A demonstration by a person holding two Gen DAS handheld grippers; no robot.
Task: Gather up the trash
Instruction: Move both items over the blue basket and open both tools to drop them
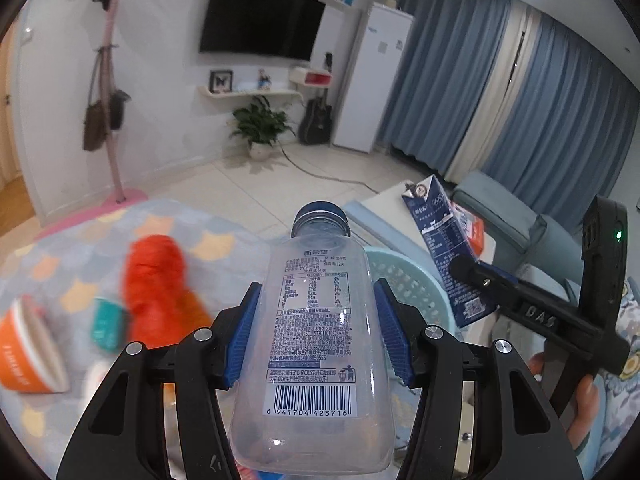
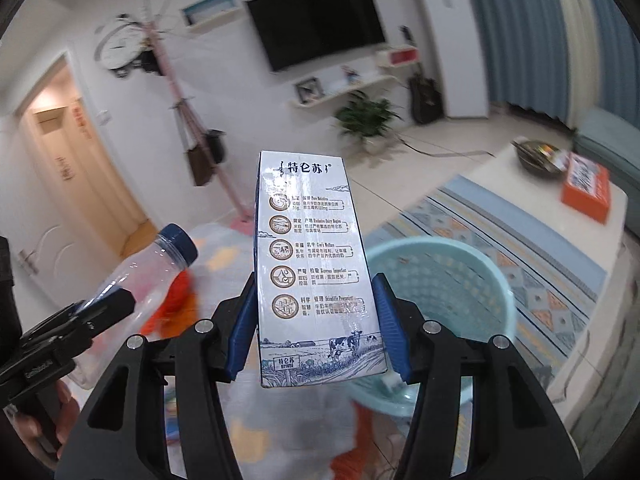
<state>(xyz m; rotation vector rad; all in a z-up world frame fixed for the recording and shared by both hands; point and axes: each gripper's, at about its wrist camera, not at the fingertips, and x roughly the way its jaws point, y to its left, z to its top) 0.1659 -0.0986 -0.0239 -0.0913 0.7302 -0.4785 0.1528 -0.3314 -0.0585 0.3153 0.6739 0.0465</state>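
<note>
The clear plastic bottle carries white print: the brand 新希望 near its blue cap, a nutrition table below that, dense small text too fine to read, a bin symbol, and at its base a barcode numbered 6 941704 423716. The milk carton bears 特仑苏 at its top; beneath run five round emblems with partly legible captions, among them "Pure" and "Cow's Welfare". Beside the bottle, the other handheld tool shows raised letters resembling "DAS".

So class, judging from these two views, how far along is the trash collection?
Done: nothing clearly visible in the basket yet. In hand: the left tool grips a clear bottle, and the right tool grips a milk carton. Left: drop both in, then the orange cup.
</note>
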